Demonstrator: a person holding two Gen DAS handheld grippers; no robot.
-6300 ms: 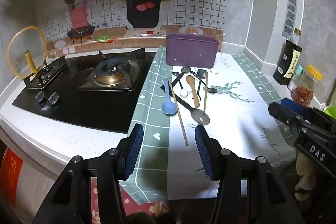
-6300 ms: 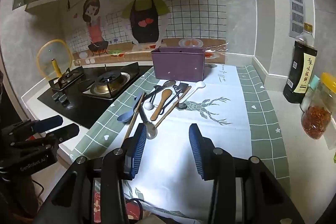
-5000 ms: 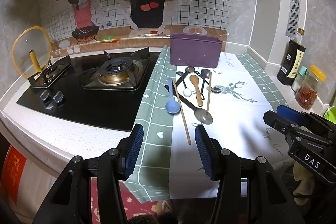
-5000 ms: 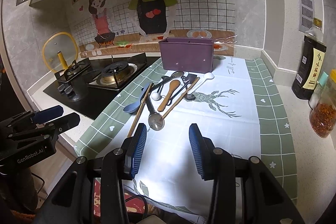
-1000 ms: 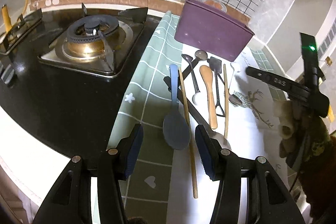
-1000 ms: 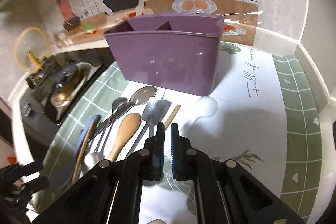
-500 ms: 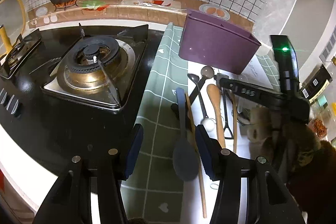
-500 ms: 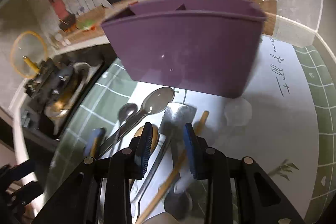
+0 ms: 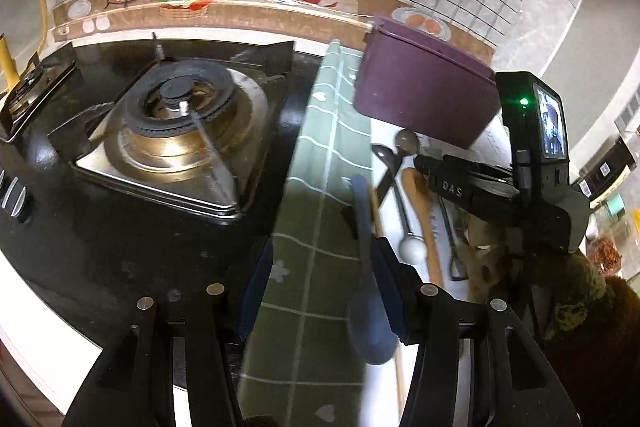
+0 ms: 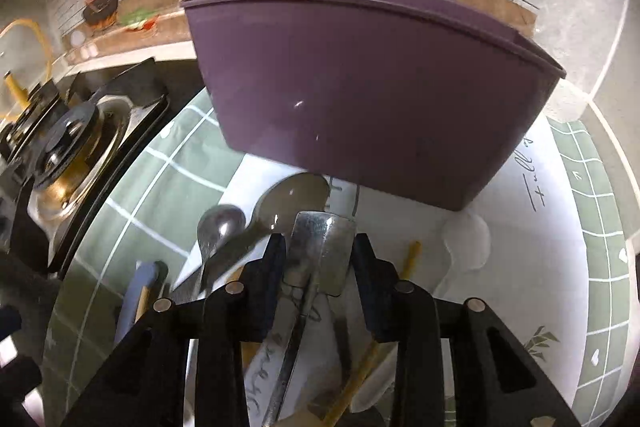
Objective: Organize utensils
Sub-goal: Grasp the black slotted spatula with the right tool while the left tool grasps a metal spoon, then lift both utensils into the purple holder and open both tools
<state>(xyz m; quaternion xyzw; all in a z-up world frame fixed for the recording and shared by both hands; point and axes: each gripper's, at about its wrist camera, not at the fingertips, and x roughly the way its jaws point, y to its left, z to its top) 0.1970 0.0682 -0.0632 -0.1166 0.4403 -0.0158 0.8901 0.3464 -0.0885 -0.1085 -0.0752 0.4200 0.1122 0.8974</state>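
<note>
A purple utensil holder (image 10: 372, 99) stands on the cloth; it also shows in the left wrist view (image 9: 424, 95). Before it lie several utensils. My right gripper (image 10: 320, 259) is low over them, open, its fingers on either side of the blade of a small metal spatula (image 10: 320, 247). Beside it lie two metal spoons (image 10: 224, 223), a white spoon (image 10: 468, 243) and a chopstick (image 10: 412, 255). My left gripper (image 9: 320, 283) is open above the green cloth, next to a blue spoon (image 9: 368, 311), a wooden spoon (image 9: 420, 203) and a chopstick (image 9: 380, 227). The right gripper's body (image 9: 500, 187) shows there.
A black gas hob with a burner (image 9: 180, 119) lies left of the green-and-white cloth (image 9: 316, 195). A yellow-rimmed pot lid (image 9: 24, 23) stands at the far left. Bottles and jars (image 9: 608, 167) stand at the right by the wall.
My right gripper has dropped lower and forward and opened wider, so the spatula blade now lies between its fingers. My left gripper has moved forward and down toward the blue spoon.
</note>
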